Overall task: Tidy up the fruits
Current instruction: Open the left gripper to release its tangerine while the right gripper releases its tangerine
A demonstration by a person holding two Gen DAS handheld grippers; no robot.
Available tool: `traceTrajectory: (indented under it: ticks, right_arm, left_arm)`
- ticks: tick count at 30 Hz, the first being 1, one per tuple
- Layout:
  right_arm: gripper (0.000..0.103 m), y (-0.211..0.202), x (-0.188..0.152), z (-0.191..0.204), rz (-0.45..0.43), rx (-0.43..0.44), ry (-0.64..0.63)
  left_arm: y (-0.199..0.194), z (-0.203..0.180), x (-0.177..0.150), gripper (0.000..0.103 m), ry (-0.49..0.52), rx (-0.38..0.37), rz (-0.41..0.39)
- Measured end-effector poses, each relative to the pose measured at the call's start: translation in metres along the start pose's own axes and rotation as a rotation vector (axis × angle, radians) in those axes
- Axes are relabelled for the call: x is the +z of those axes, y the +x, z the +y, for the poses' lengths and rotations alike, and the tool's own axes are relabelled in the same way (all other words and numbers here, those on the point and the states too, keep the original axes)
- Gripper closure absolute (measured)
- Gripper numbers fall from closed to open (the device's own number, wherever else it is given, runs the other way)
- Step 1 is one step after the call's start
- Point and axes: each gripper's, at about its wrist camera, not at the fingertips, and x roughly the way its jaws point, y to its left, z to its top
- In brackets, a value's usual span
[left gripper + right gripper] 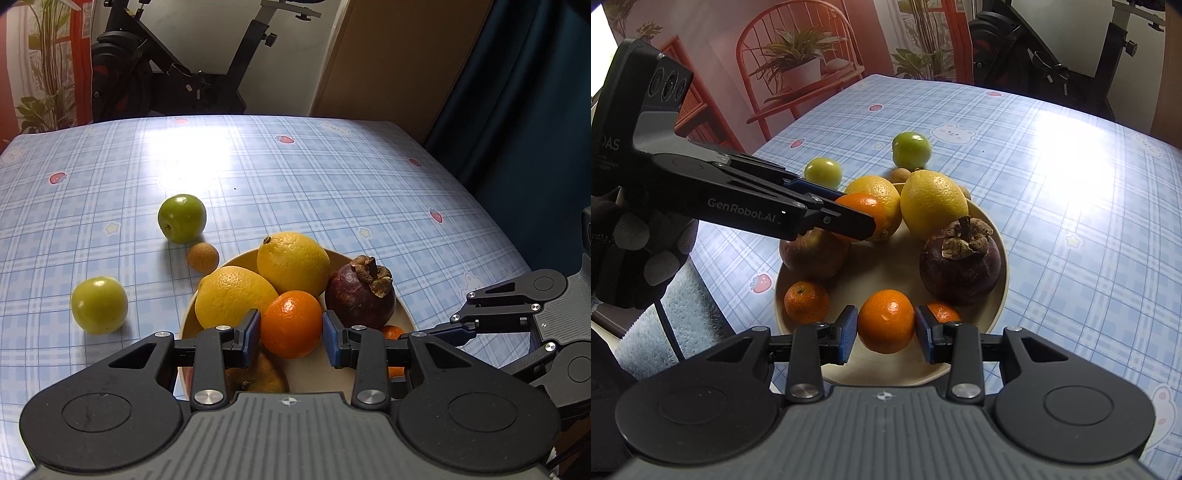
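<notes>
Both claws are pinched in tight, each on its own small round orange mandarin: the left gripper (291, 334) grips one (291, 324) and the right gripper (886, 334) another (886, 320), above the shallow cream plate (997, 295). That plate also carries two yellow lemons (293, 266), a dark purple mangosteen (960, 266) and what looks like a reddish apple (812, 254), while two green round fruits (99, 304) sit beside it on the blue checked tablecloth (332, 177).

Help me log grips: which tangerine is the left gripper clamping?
The tangerine beside the two lemons, between the left gripper pads; the right gripper holds another.
</notes>
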Motion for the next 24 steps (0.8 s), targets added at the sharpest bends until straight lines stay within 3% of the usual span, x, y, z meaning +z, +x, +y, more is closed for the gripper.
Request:
traceTrajectory:
  ticks: [10, 24]
  right_arm:
    - [0.066, -0.008, 0.005, -0.009, -0.048, -0.018, 0.031]
    - [0.066, -0.008, 0.003, -0.012, -0.049, -0.034, 0.042]
  left_arm:
    - [-0.001, -0.005, -0.001, 0.065, 0.028, 0.0, 0.0]
    - [-0.004, -0.006, -0.001, 0.064, 0.023, -0.01, -0.012]
